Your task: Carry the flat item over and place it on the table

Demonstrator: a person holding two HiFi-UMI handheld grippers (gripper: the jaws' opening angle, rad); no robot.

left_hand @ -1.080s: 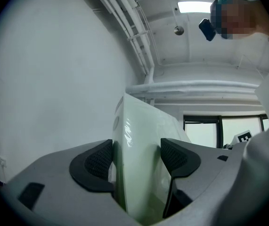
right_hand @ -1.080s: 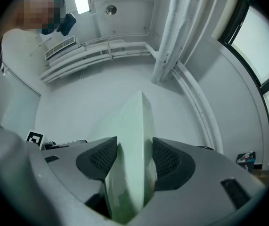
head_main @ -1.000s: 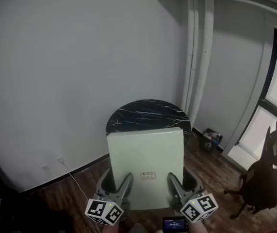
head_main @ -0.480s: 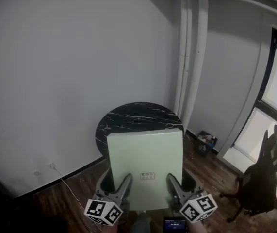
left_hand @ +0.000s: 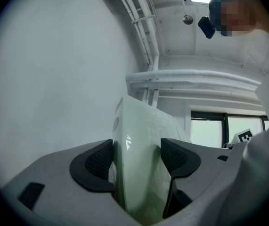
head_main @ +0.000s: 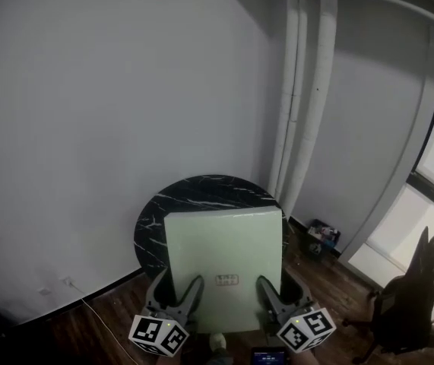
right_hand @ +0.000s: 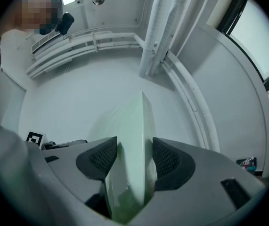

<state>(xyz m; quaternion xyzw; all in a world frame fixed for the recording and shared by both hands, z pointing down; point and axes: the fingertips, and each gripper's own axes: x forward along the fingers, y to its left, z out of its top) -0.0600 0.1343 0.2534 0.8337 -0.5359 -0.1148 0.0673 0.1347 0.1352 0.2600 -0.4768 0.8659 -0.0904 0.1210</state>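
We grip pale green panel aloft, long axis 12–6 | left hand-held gripper, right hand-held gripper clamped on its 6 o'clock edge | black marble counter at 12, equally near both

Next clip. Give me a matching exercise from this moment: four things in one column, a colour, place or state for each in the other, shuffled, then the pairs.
Things:
1. flat panel
2. round table
3. office chair
4. left claw

Descriptions:
A. black with white veins
B. pale green
C. far right of the head view
D. shut on the panel's edge

Pairs: 1-B, 2-A, 3-C, 4-D
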